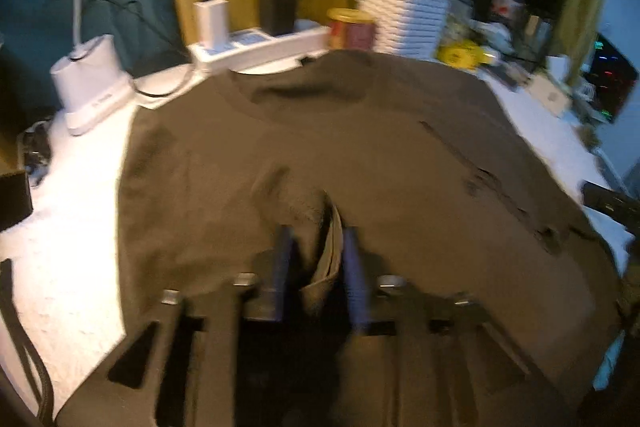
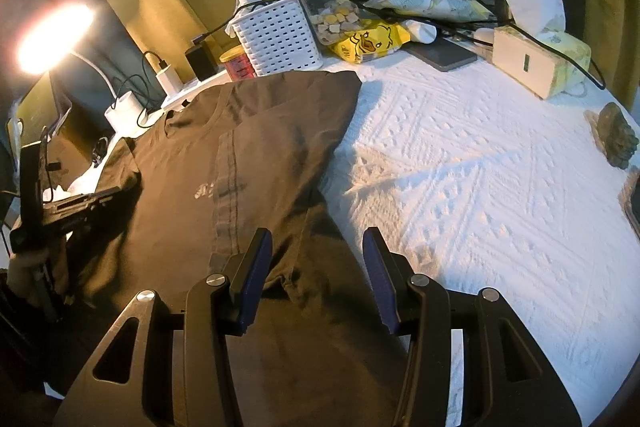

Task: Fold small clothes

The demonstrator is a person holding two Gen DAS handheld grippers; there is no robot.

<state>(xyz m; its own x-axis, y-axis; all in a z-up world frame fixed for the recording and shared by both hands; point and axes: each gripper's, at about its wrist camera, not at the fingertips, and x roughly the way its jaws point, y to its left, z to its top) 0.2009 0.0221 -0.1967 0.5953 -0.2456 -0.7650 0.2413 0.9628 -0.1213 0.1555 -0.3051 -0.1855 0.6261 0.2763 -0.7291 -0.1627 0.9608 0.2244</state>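
Note:
A dark olive-brown T-shirt (image 1: pixel 360 147) lies on the white textured table cover (image 1: pixel 72 227), one side folded over the body. My left gripper (image 1: pixel 318 247) is shut on a bunched fold of the shirt at its near edge. The left wrist view is blurred. In the right wrist view the shirt (image 2: pixel 248 147) lies left of centre, collar at the far end. My right gripper (image 2: pixel 316 247) is open and empty, its fingers apart just above the shirt's near right edge. The left gripper (image 2: pixel 80 205) shows at the shirt's left side.
At the back stand a white basket (image 2: pixel 280 35), a jar with a white lid (image 2: pixel 328 3), a yellow duck packet (image 2: pixel 368 43), a power strip with chargers (image 1: pixel 256 47), a tissue box (image 2: pixel 540 59) and a lit lamp (image 2: pixel 52 35). The white cover (image 2: pixel 480 167) spreads to the right.

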